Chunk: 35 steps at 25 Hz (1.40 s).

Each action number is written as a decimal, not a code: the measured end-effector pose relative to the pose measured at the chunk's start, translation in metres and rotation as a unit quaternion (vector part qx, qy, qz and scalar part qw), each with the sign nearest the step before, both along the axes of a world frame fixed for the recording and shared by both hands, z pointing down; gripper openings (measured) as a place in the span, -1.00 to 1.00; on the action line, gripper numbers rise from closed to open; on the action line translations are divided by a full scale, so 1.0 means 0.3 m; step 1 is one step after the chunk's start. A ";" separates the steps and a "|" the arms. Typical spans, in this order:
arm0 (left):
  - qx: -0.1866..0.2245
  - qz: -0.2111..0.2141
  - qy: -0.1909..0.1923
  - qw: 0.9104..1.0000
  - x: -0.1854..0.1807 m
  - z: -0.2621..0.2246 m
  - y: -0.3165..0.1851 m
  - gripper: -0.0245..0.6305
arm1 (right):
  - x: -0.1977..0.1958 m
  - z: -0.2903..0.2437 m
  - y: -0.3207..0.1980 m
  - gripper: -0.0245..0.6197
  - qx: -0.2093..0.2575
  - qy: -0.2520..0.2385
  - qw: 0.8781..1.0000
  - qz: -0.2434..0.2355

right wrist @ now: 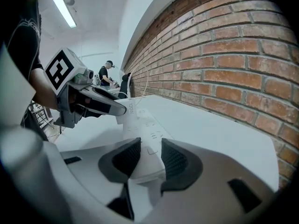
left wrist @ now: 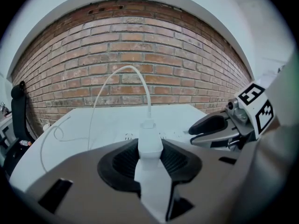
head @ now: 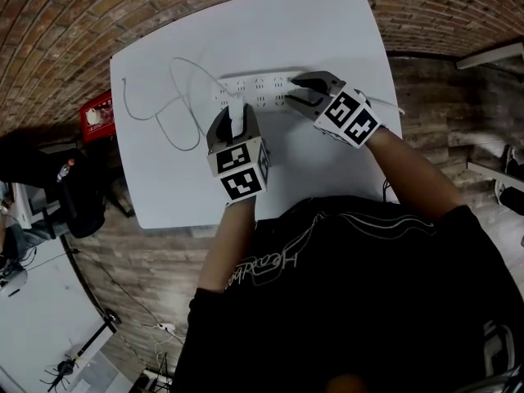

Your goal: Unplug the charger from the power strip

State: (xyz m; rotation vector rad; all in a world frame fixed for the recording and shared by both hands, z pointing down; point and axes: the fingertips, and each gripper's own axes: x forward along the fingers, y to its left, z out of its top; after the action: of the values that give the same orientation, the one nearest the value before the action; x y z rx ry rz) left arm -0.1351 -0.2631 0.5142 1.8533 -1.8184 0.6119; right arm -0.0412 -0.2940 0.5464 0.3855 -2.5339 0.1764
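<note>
Well, I begin at the left side of the white worktop (head: 327, 23), where the thin white cable (left wrist: 147, 97) lies in loose loops and then rises in an arc towards the middle. It comes down into the top of the charger (left wrist: 150, 141), a small white block that stands upright at the power strip (head: 260, 85), on the part nearer to the left end of it. My left gripper (head: 233, 115) has this charger between its two dark pads, and in the left gripper view both pads press on its sides, so it is pinching the charger. Whether the pins still sit in the socket I cannot tell, because the body of the gripper covers that place.

Going further right, the power strip lies flat and long on the worktop, close to the far edge and the brick wall (left wrist: 140, 45). My right gripper (right wrist: 145, 160) is at its right end. In the right gripper view the end of the strip sits between the ribbed pads and both touch it, so this gripper clamps the strip against the worktop. Both grippers point down at a slant, near to each other.
</note>
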 end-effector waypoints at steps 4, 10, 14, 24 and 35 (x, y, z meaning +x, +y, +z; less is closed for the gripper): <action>-0.013 -0.004 0.025 1.000 -0.008 0.005 0.003 -0.52 | -0.003 0.001 0.000 -0.56 -0.002 0.001 1.000 -0.001; -0.021 0.006 -0.017 1.000 0.003 -0.007 0.010 -0.52 | -0.005 -0.002 0.002 -0.56 -0.004 0.000 1.000 -0.003; -0.022 0.004 -0.007 1.000 0.003 -0.005 0.010 -0.52 | -0.005 -0.001 0.003 -0.56 -0.001 -0.001 1.000 -0.002; -0.025 0.009 -0.013 1.000 -0.001 -0.008 0.012 -0.52 | -0.005 -0.002 0.004 -0.56 0.000 -0.009 1.000 0.001; -0.039 0.011 0.038 0.998 -0.010 -0.004 0.020 -0.51 | -0.004 -0.003 0.010 -0.57 0.007 -0.012 1.000 0.002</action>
State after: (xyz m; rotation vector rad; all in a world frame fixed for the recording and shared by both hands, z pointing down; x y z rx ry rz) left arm -0.1381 -0.2571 0.5132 1.8221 -1.7038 0.6045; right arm -0.0422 -0.2909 0.5456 0.3958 -2.5587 0.1662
